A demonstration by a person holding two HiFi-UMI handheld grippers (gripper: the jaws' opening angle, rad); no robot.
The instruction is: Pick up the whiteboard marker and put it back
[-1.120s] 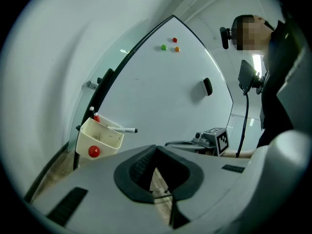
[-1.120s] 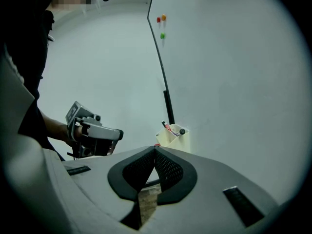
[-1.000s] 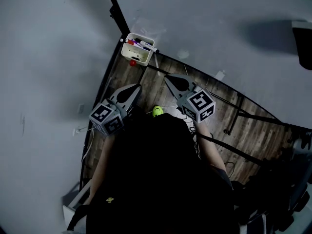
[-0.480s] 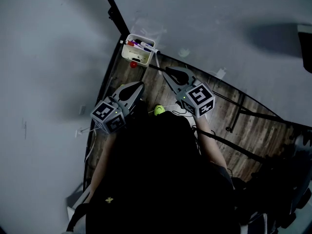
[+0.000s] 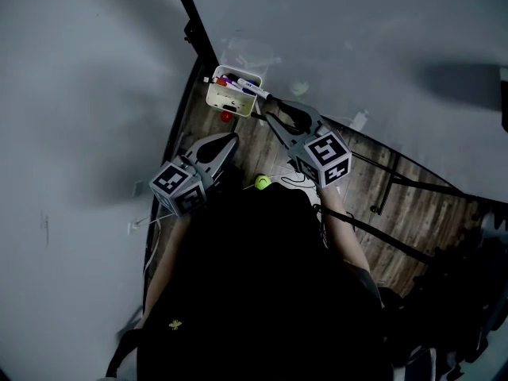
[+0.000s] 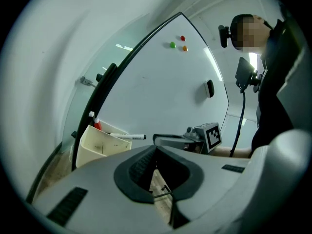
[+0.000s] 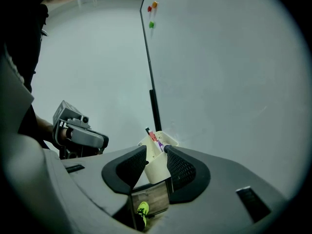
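Head view shows you the cream bin (image 5: 221, 100) holding several markers (image 5: 232, 80); the whiteboard marker (image 5: 254, 90) lies across its rim. Your right gripper (image 5: 274, 111) is just beside it, jaws opening, gripping nothing. Your left gripper (image 5: 232, 138) is clenched and empty.

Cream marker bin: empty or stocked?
Stocked. Several markers sit in the cream bin, and a white marker lies across its rim, with the dark tip overhanging.
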